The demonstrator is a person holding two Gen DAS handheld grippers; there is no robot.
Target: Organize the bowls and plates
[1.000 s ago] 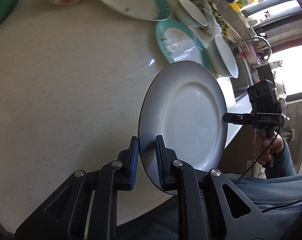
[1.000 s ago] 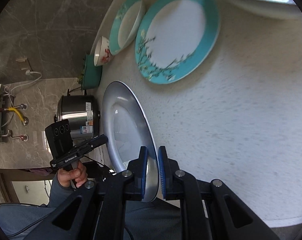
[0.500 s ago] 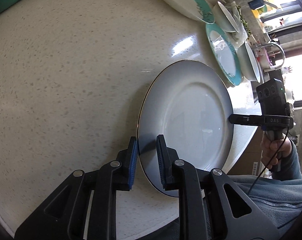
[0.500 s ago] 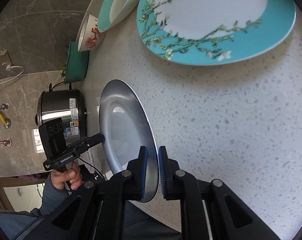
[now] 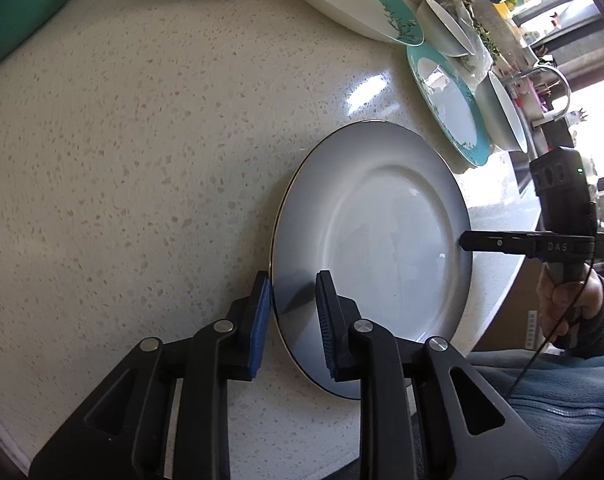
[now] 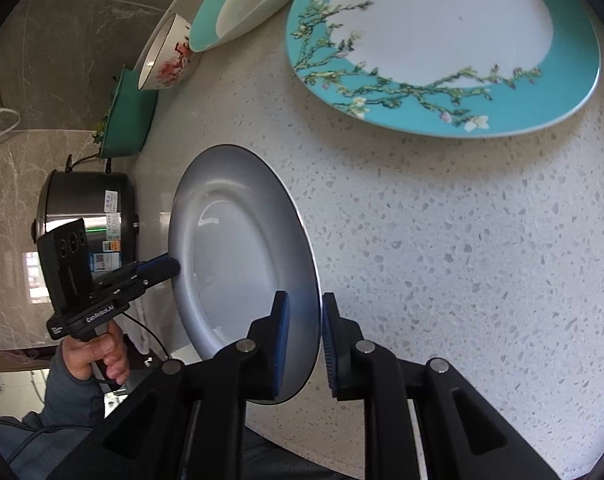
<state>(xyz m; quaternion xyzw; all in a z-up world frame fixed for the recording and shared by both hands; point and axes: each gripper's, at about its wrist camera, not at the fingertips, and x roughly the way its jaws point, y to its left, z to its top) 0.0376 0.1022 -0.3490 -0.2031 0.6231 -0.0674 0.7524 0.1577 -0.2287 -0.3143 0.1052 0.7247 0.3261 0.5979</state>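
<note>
Plate trouble is the risk here: the grey plate lies low over the speckled table, close to its near edge, with part of its rim seeming to hang past that edge toward the person. The left tool straddles one side of the rim and the right tool the opposite side; both sets of jaws are opening, the rim between them with a visible gap at one or both pads, so neither appears to clamp it now. Whether the plate already rests flat on the table I cannot tell. If it does not, letting go on both sides could drop it with a knock, or tip it off the edge. Pulling either tool away at an angle could also catch the rim and drag the plate. Farther out, the teal floral plate, a second teal-rimmed dish and a small flowered bowl sit well apart, so they seem safe from a slide.
</note>
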